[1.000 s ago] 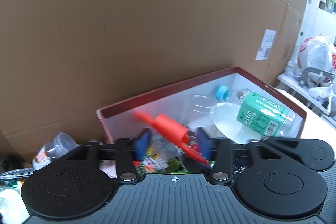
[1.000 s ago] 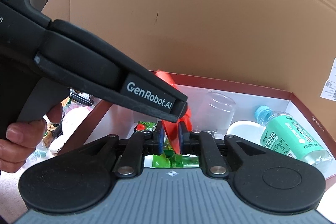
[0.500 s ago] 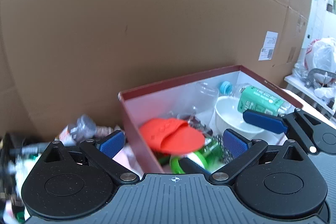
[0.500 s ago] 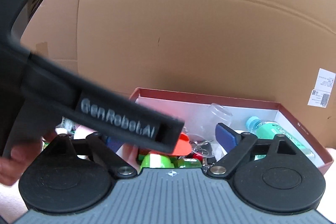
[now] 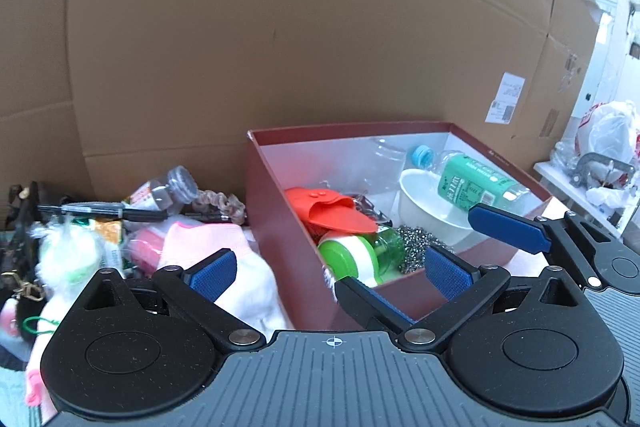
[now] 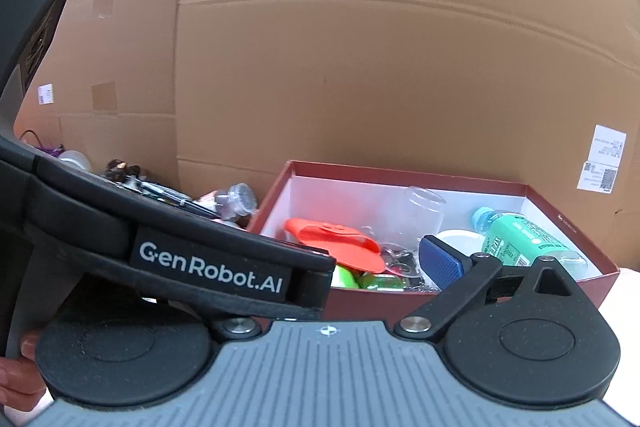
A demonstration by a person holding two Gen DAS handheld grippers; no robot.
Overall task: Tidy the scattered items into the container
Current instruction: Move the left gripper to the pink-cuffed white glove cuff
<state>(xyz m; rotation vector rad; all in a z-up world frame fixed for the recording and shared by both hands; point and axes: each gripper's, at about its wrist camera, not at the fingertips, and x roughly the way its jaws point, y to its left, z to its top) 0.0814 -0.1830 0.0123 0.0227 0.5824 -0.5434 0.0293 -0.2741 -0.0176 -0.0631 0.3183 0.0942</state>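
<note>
A dark red box (image 5: 280,227) (image 6: 460,301) with a white inside stands against a cardboard wall. In it lie an orange silicone mitt (image 5: 332,213) (image 6: 332,239), a green bottle (image 5: 360,255), a white bowl (image 5: 428,203), a mint-labelled water bottle (image 5: 476,183) (image 6: 528,239), a clear cup (image 6: 424,211) and a steel scourer (image 5: 416,251). My left gripper (image 5: 328,273) is open and empty, straddling the box's near left corner. My right gripper (image 6: 360,267) is open and empty in front of the box; its left finger is hidden behind the left gripper's body (image 6: 212,267).
Left of the box lies a heap of loose items: a pink-and-white sock (image 5: 224,255), a small clear bottle (image 5: 168,187) (image 6: 236,203), a black pen (image 5: 100,211), a scrunchie (image 5: 216,203) and a white fluffy thing (image 5: 68,259). A white table with bags (image 5: 600,163) stands at far right.
Both grippers have opened and let go of the orange mitt, which now lies in the box. Both have pulled back from the box; the left view has swung left onto the heap.
</note>
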